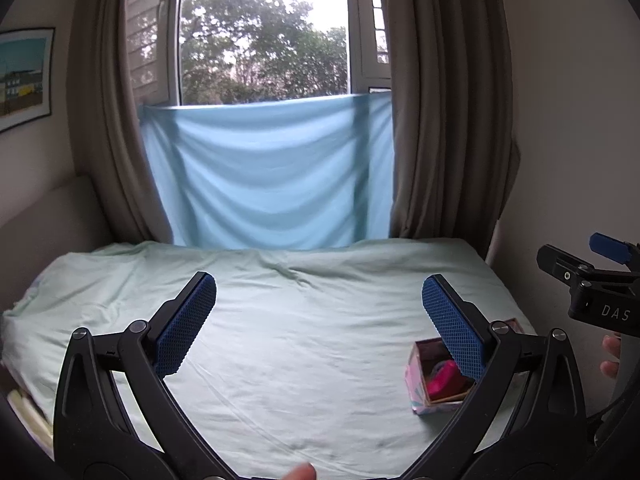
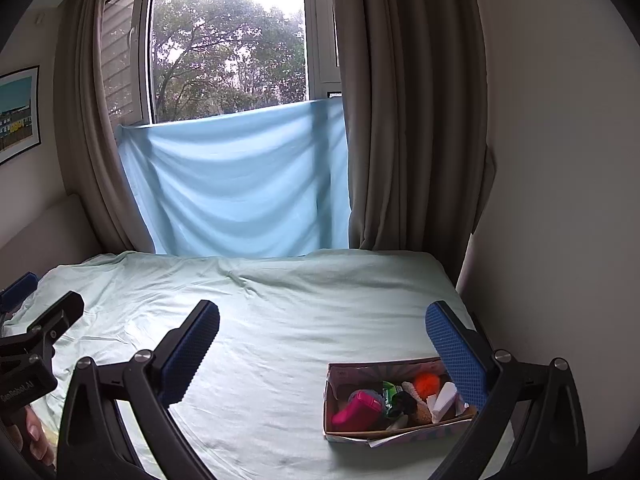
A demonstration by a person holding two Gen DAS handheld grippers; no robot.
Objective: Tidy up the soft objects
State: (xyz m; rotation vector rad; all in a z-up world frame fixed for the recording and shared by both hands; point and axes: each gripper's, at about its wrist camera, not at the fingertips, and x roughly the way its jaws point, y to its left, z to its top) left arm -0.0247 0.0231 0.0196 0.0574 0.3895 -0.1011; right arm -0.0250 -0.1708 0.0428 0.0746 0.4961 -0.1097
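Soft objects, among them a pink item (image 1: 442,378), lay in a cardboard box (image 1: 416,384) on the pale green bedsheet (image 1: 300,340), at 4 o'clock in the left wrist view. The left gripper (image 1: 320,320) hung above the sheet with its blue-padded fingers (image 1: 184,328) spread wide, holding nothing. At 3 o'clock the right gripper (image 1: 592,280) showed partly at the frame edge. A blue cloth (image 1: 272,176) hung below the window (image 1: 264,36) at 12 o'clock, between brown curtains (image 1: 448,100).

Right wrist view: the box (image 2: 330,400) sat at 5 o'clock, holding the pink item (image 2: 358,410), an orange ball (image 2: 426,384) and a white piece (image 2: 444,398), close together. The right gripper (image 2: 322,342) was wide open and empty, its right finger (image 2: 456,356) overlapping the box's far corner. The left gripper (image 2: 36,340) appeared at 9 o'clock.
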